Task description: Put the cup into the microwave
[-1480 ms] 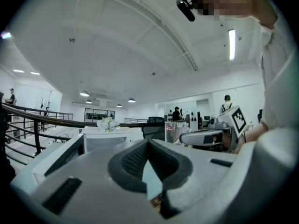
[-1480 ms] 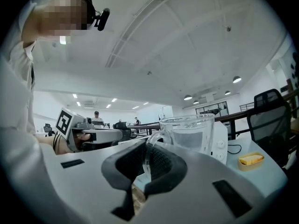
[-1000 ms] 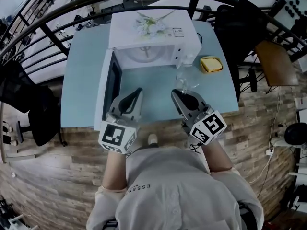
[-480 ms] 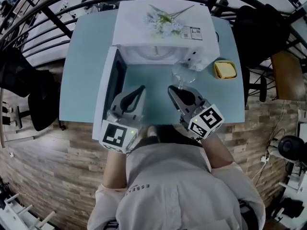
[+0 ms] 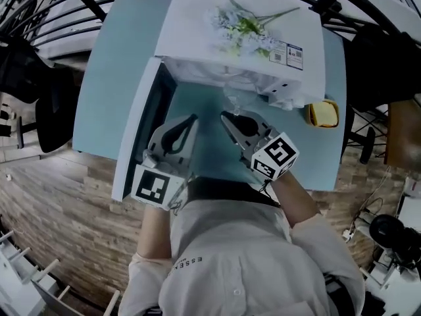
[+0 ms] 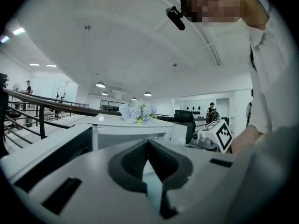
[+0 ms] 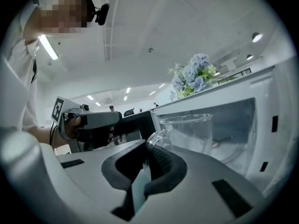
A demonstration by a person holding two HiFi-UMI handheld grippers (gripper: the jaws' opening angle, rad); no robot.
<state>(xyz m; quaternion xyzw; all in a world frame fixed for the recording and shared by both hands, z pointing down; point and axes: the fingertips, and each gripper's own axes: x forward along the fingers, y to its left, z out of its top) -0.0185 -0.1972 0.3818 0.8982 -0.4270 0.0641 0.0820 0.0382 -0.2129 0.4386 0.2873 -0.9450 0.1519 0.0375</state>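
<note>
Clear cup (image 7: pixel 187 133), seemingly held by right claw (image 7: pixel 147 157)

We hold both forearms forward from the chest, grippers side by side, left gripper (image 5: pixel 189 120) jaws pressed together, nothing between, right gripper (image 5: pixel 225 116) angled inward, jaws closed on the cup (image 7: pixel 187 133) handle

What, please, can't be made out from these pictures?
Cup base: right gripper view, hidden behind the right claw.
Microwave interior: head view, mostly covered by its own top.
Label print: head view, too small.
Yellow object: head view, too small to identify.
</note>
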